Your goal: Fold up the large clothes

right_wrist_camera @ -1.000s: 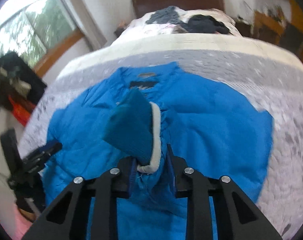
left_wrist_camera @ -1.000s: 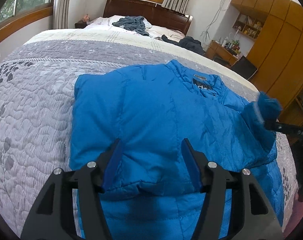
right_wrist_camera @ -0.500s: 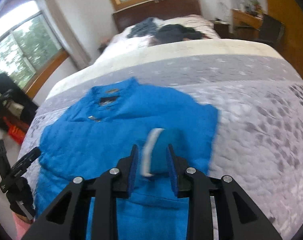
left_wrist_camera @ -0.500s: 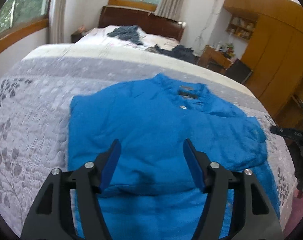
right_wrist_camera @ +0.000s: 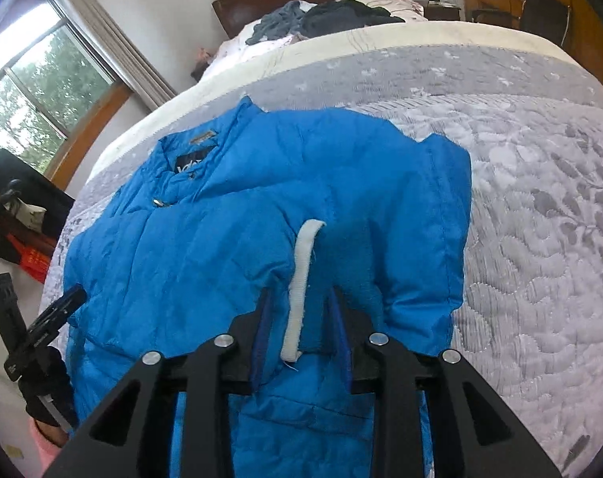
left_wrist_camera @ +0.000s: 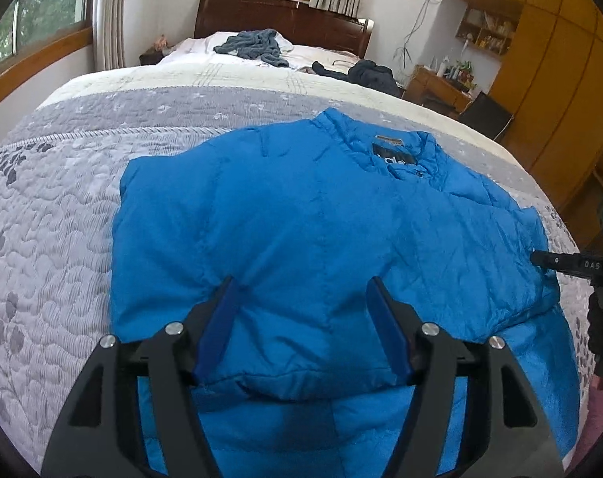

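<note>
A blue puffer jacket (left_wrist_camera: 301, 207) lies flat on the grey quilted bed (left_wrist_camera: 50, 219), collar and black label toward the headboard. My left gripper (left_wrist_camera: 301, 283) hovers open over the jacket's lower part, nothing between its blue pads. In the right wrist view the jacket (right_wrist_camera: 174, 247) has one sleeve folded across its body. My right gripper (right_wrist_camera: 299, 294) is shut on that sleeve's cuff (right_wrist_camera: 303, 263), which has a white knit band and rests on the jacket. The right gripper's tip (left_wrist_camera: 568, 265) shows at the jacket's right edge. The left gripper (right_wrist_camera: 42, 330) shows at the left.
Dark clothes (left_wrist_camera: 257, 44) and another heap (left_wrist_camera: 371, 73) lie near the wooden headboard. A wooden wardrobe (left_wrist_camera: 560, 79) and a desk (left_wrist_camera: 437, 83) stand right of the bed. Bare quilt (right_wrist_camera: 540, 239) lies right of the jacket in the right wrist view.
My right gripper has carried the sleeve cuff from the air across and down onto the jacket's body. The left gripper has stayed open over the lower part.
</note>
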`<state>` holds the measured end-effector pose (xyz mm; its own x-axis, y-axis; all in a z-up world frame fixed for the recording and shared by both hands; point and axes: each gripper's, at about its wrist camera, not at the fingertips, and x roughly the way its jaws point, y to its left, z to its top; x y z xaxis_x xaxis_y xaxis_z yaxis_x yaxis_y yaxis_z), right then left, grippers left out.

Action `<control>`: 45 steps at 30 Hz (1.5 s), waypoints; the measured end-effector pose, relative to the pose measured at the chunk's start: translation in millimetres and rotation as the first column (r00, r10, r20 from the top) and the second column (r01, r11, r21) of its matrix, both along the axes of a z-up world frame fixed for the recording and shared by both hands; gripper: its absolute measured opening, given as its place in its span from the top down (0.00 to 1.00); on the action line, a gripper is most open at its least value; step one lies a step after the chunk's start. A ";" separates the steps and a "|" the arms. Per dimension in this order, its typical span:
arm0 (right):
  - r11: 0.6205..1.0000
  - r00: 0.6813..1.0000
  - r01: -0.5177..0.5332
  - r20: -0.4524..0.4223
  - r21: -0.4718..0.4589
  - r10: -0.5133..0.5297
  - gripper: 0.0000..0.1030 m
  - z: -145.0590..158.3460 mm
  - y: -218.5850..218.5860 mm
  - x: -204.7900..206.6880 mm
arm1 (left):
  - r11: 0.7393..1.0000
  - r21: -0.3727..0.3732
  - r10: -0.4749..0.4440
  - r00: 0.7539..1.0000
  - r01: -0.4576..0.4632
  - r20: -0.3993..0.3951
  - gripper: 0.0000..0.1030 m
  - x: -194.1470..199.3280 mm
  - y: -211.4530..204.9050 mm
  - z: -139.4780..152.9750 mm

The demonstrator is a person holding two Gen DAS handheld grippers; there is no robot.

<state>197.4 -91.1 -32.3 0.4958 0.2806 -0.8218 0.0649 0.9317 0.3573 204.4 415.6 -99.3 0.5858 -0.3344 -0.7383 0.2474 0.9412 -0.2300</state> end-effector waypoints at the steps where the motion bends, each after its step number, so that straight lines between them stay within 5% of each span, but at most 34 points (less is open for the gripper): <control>1: 1.000 1.000 -0.005 0.006 -0.012 0.005 0.73 -1.4 1.5 -1.0 | 1.000 0.007 -0.002 1.000 0.002 0.002 0.36 -0.5 -0.9 -1.4; 9: 0.999 0.999 -0.015 0.045 -0.029 0.016 0.70 4.0 5.0 -9.8 | 0.999 0.041 -0.002 1.000 0.002 0.003 0.36 -5.3 -4.0 1.2; 12: 1.000 0.995 -0.026 0.094 -0.018 0.028 0.58 21.9 0.1 -36.2 | 1.000 -0.001 -0.002 1.000 0.002 -0.009 0.36 -19.7 7.5 15.2; 15: 0.997 0.990 -0.066 0.124 -0.038 0.071 0.52 38.0 -1.2 -71.1 | 0.999 -0.035 -0.019 1.000 0.018 -0.019 0.32 -48.5 26.8 29.0; 23: 0.987 0.984 -0.156 0.086 -0.039 0.159 0.40 32.3 -2.4 -185.4 | 0.998 0.062 -0.026 0.999 0.028 -0.037 0.21 -164.4 78.7 26.3; 30: 0.989 0.987 -0.151 0.053 -0.007 0.151 0.35 14.8 -4.1 -265.4 | 0.998 -0.067 0.006 0.983 -0.019 -0.184 0.21 -235.4 118.6 -7.9; 45: 0.980 0.980 -0.197 0.020 0.025 0.197 0.37 -15.7 20.2 -318.2 | 0.985 -0.170 -0.074 0.977 0.040 -0.200 0.21 -280.6 101.0 -28.7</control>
<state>-120.8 -70.9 -48.1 0.4426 0.3957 -0.8047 -0.1255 0.9159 0.3814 -76.2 516.6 -128.1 0.4038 -0.4893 -0.7730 0.2313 0.8721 -0.4312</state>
